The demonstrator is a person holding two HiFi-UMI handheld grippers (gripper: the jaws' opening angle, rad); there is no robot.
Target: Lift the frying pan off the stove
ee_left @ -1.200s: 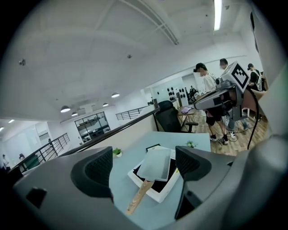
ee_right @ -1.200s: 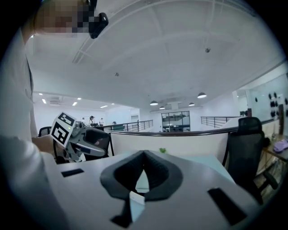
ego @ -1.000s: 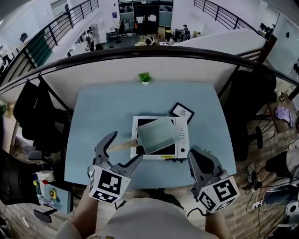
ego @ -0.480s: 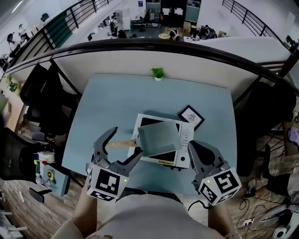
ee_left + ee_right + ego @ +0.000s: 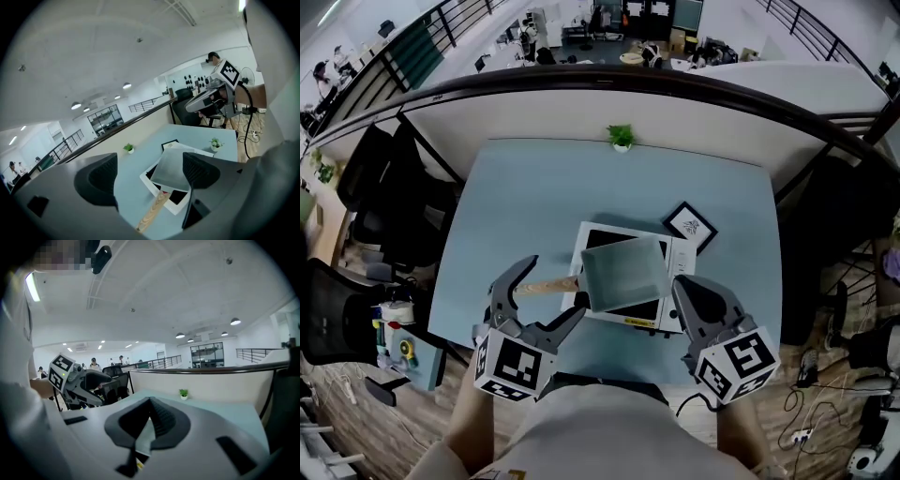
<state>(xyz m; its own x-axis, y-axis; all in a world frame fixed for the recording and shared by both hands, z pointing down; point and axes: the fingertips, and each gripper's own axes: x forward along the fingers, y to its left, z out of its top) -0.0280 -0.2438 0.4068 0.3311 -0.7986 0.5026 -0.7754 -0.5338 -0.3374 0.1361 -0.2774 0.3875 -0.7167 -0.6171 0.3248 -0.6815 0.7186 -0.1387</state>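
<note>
Left fingers (image 5: 101,180) apart, square pan (image 5: 625,273), wooden handle (image 5: 546,287)

Open-plan office on a mezzanine: a pale blue desk (image 5: 525,216) backs onto a white partition (image 5: 581,117) and black railing (image 5: 534,86), with office chairs (image 5: 389,206) alongside and workstations (image 5: 544,23) below.

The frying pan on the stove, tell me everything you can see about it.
The frying pan is square and grey-green, seemingly metal, with a pale wooden handle. It sits flat, slightly askew, on the white stove on the light blue table. The handle sticks out to the person's left, past the stove's edge, in line with the left claw, which is open and not closed on it. The pan looks empty.
</note>
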